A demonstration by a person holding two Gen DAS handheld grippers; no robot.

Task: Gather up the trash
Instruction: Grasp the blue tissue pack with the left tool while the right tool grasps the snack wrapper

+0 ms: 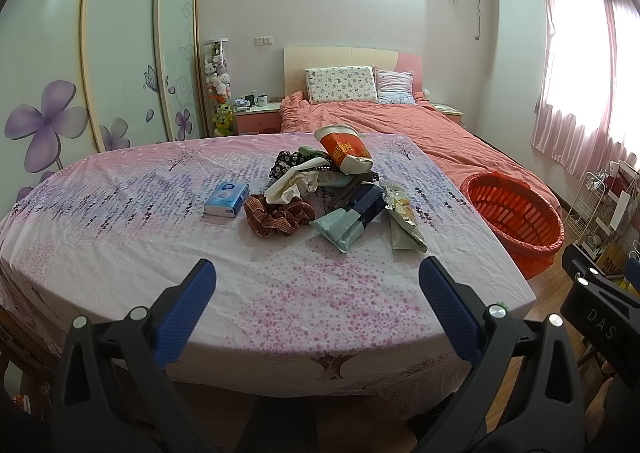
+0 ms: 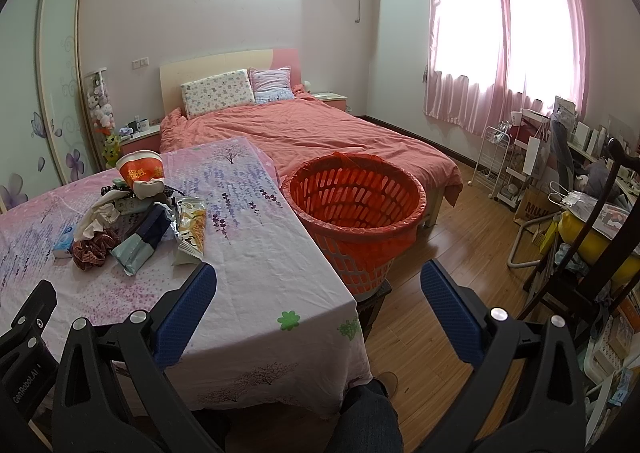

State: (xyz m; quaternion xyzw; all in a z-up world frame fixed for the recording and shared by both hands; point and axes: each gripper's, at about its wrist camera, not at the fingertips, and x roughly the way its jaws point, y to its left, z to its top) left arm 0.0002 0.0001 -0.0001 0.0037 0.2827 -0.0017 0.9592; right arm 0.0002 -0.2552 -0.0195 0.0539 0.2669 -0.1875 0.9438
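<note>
Left wrist view: the left gripper (image 1: pixel 318 273) hangs wide apart and empty above the table (image 1: pixel 120 189). The trash pile (image 1: pixel 320 189) sits mid-table; its snack wrapper (image 1: pixel 404 219) lies lengthwise, pointing toward the camera. The right gripper (image 2: pixel 318 277) is also spread, near the orange basket (image 2: pixel 354 209).

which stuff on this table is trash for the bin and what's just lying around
For the job:
- crushed red and white paper cup
- crumpled white paper
- yellow snack wrapper
- pale green and navy foil packet
- orange slotted plastic basket with red liner

Just lying about:
- blue tissue pack
- brown plaid fabric scrunchie
- black floral cloth
</note>
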